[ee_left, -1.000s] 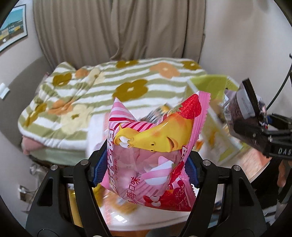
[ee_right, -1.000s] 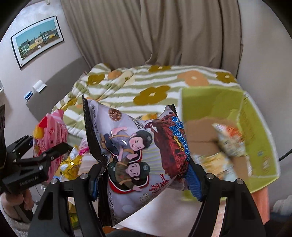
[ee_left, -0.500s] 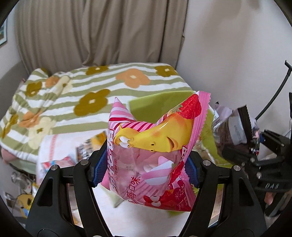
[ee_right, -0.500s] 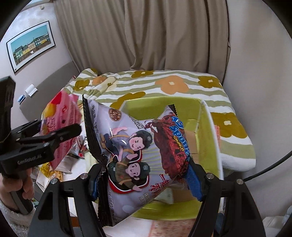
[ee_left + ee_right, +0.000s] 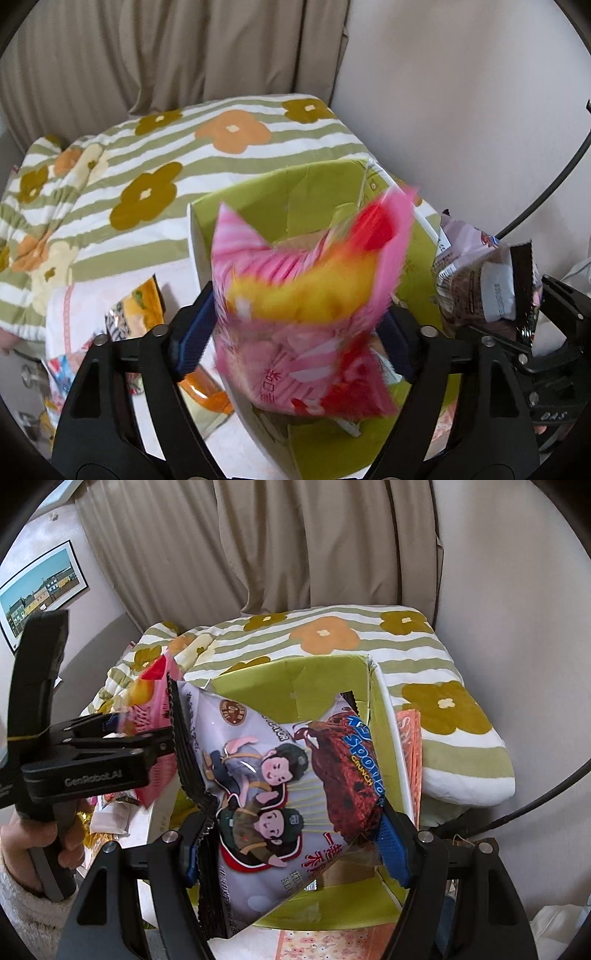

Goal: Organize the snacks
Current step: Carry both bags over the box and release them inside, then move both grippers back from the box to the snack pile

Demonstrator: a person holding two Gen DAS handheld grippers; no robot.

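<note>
Beige curtains [image 5: 295, 546], pale wall [image 5: 461, 92], floral striped quilt [image 5: 147, 166], perhaps bedding

Both grippers are held up side by side. The left gripper [image 5: 295, 325] has its jaws spread wide; the right gripper [image 5: 291, 845] is clamped tight, jaws pinching.
</note>
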